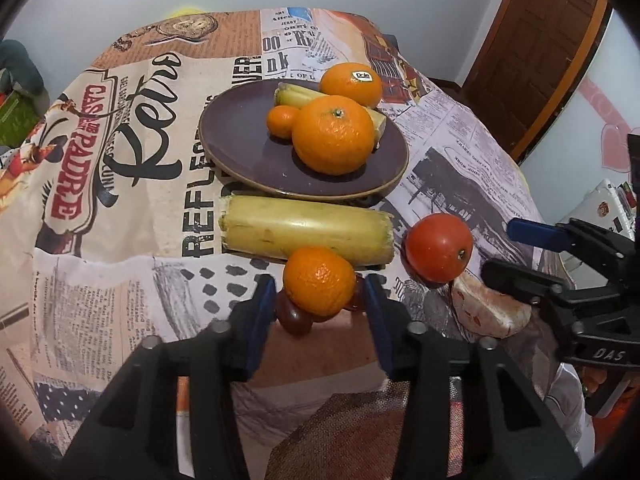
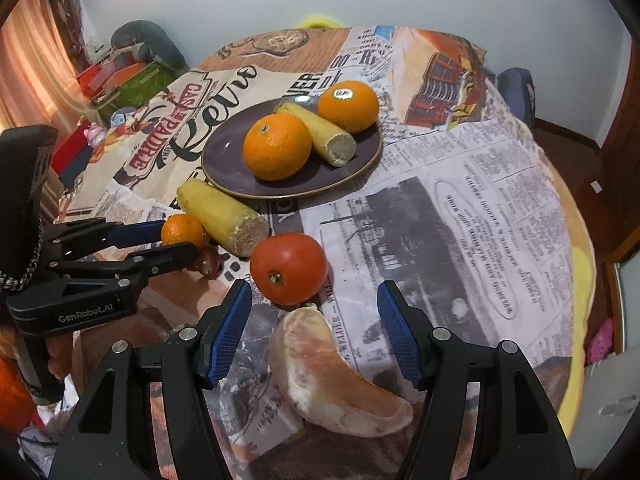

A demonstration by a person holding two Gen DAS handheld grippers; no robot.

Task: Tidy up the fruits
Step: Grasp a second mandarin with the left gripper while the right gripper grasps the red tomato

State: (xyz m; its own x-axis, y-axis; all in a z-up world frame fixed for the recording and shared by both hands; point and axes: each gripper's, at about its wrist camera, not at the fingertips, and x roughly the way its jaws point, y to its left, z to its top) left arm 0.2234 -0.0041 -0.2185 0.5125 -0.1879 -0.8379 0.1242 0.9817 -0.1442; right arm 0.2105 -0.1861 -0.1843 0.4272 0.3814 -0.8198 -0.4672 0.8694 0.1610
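Left gripper [image 1: 320, 292]: fingers are set apart on either side of a mandarin [image 1: 319, 281]; a gap is seen at each pad, so nothing is clamped.
Mandarin: it lies on the cloth [image 1: 120, 280] between the blue pads, touching the near side of a cane piece [image 1: 306, 232].
Grapes [image 1: 295, 314]: dark red ones are tucked under and just behind the mandarin, at 7 o'clock from it.
Right gripper [image 2: 314, 320]: fingers are held wide apart, with nothing pressed between them.
Pomelo segment [image 2: 332, 376]: it lies on the cloth between and below the right pads, untouched.
Tomato [image 2: 289, 268]: it is set at 12 o'clock from the segment, just beyond the fingertips; whether the two touch cannot be told.
Cane piece: it is laid across the cloth at 6 o'clock from the plate [image 1: 240, 136], close to its rim.
Plate: a large orange [image 1: 333, 134], a small mandarin [image 1: 283, 121] at its 9 o'clock, a second cane piece [image 1: 296, 95] and a stickered orange [image 1: 352, 84] at the 1 o'clock rim are held on it.
Cloth: a newspaper print is shown, covering a round table.
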